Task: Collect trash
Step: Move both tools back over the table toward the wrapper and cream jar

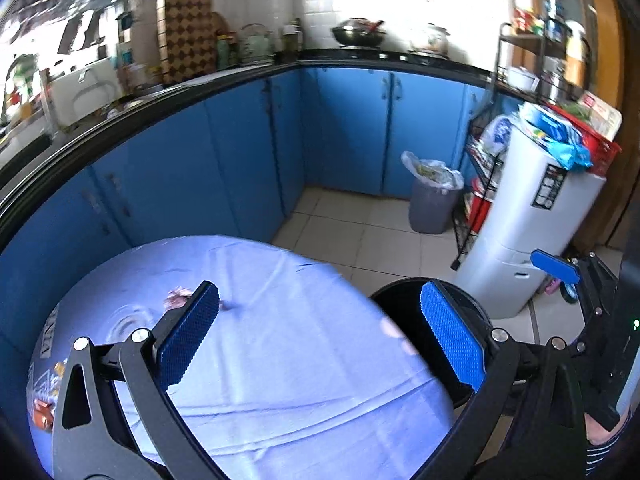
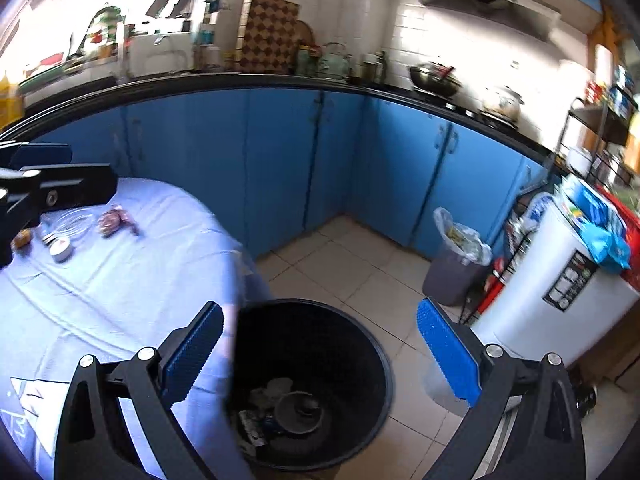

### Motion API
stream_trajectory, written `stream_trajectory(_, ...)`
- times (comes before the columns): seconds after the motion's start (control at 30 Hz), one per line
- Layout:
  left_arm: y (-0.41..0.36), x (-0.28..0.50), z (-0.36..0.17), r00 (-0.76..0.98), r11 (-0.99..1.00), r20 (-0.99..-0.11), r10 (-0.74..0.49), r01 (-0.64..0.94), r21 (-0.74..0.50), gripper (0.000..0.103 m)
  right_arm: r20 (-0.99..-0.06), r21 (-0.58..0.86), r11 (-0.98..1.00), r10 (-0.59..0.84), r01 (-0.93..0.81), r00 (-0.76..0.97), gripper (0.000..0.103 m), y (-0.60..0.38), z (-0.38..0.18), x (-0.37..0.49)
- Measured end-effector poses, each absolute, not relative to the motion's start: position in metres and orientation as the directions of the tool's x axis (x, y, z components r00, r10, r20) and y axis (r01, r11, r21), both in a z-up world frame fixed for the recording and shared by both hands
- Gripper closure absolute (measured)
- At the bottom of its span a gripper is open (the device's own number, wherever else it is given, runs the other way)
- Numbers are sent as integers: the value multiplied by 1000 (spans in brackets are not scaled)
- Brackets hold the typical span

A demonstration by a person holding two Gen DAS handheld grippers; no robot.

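Note:
My left gripper stands open over the lilac-clothed table, with nothing between its pads. A crumpled pinkish wrapper lies just beyond its left finger. My right gripper hangs open and holds nothing above the black bin, which has several scraps and a dark dish at its bottom. The same bin shows at the table's right edge in the left wrist view. On the far table lie the wrapper, clear plastic, a white round lid and a small orange piece.
Blue cabinets run along two walls under a black counter. A grey bin with a plastic liner stands in the corner. A wire rack and a white appliance, piled with blue bags, are next to it. Pale floor tiles lie between.

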State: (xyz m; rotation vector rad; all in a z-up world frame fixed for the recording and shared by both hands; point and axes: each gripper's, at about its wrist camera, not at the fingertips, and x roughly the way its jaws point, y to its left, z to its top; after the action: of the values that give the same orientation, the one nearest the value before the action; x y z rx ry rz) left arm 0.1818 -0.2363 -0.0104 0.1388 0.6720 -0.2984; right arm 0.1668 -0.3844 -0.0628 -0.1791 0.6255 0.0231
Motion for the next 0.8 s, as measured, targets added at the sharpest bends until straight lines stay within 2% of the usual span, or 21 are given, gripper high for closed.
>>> stream_trajectory(0.23,-176,171,-7,773,978,-616,-154,206,14,4,-597,-183,966,39,-184,802,8,-322,-61,168)
stream_trajectory(0.4,-128,164,-8,790,994,-610,-65,107,32,4,-624,-143,952,124,-269,772,8,-278,-62,177)
stream_trajectory(0.67,-36,159,-40,743,998,-667,61,-27,62,4,-691,-57,916,251,-397,678,8,-207,-83,195)
stream_trajectory(0.73,-16,159,-50,728,996,-679,90,-50,79,5,-702,-47,903,275,-428,657,8,-185,-90,199)
stream_trajectory(0.8,3,160,-58,711,996,-697,94,-63,71,12,-712,-42,893,288,-449,640,8,-169,-95,202)
